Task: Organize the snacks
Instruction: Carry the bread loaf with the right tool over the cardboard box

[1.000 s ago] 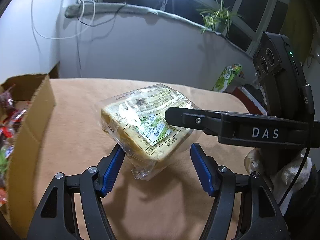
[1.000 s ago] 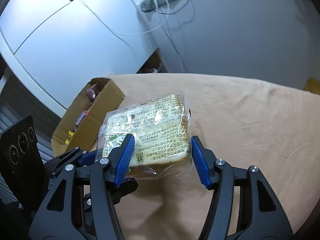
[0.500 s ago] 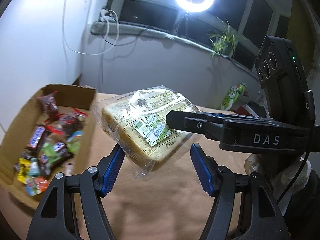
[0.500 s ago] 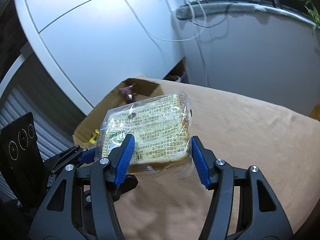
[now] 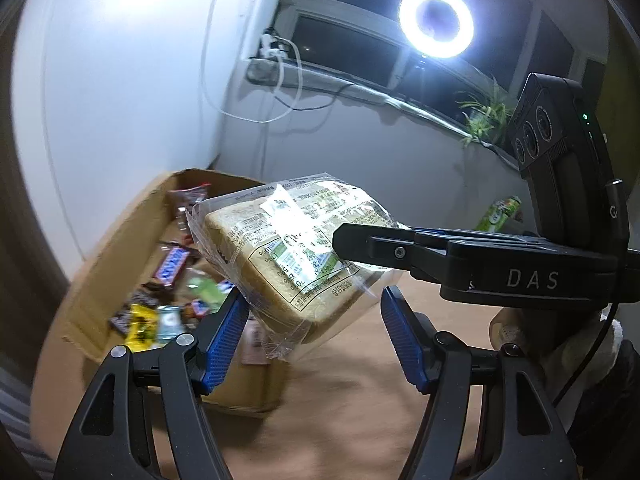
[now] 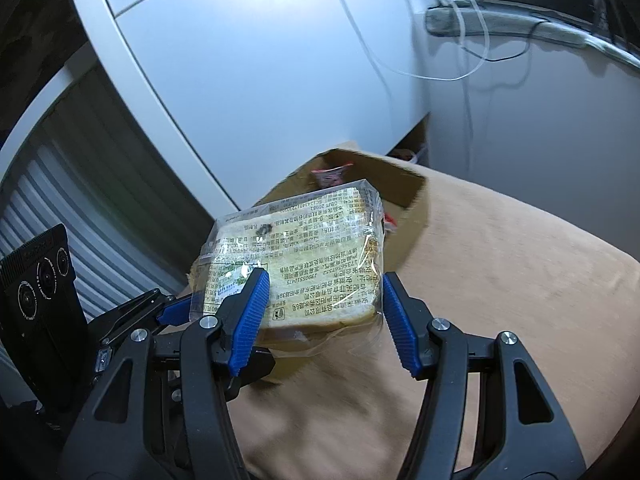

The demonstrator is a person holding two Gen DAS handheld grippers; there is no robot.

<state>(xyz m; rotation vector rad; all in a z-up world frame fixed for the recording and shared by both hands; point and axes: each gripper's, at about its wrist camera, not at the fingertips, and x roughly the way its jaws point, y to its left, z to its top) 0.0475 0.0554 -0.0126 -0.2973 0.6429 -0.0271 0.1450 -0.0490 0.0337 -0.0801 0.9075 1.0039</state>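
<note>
I am holding a clear-wrapped pack of sliced bread (image 6: pixel 296 256) up in the air between my two grippers, above the tan cloth-covered table (image 6: pixel 500 300) and just at the near right edge of the cardboard box (image 5: pixel 120 240). My right gripper (image 6: pixel 324 312) is clamping the pack across its near end, both blue pads pressing into the wrapper, the printed label side facing up. My left gripper (image 5: pixel 312 328) is standing with its jaws apart: its left pad is touching the lower corner of the wrapper, while its right pad is clear of the pack with table showing in the gap, so it is not squeezing anything. In the left wrist view the right gripper's black finger is lying across the far right side of the bread. The box is sitting on the left part of the table, open at the top, with chocolate bars (image 5: pixel 172 266) and other wrapped snacks piled inside. Far behind, a ring light (image 5: pixel 436 22) is glowing at the window beside a potted plant (image 5: pixel 484 114).
</note>
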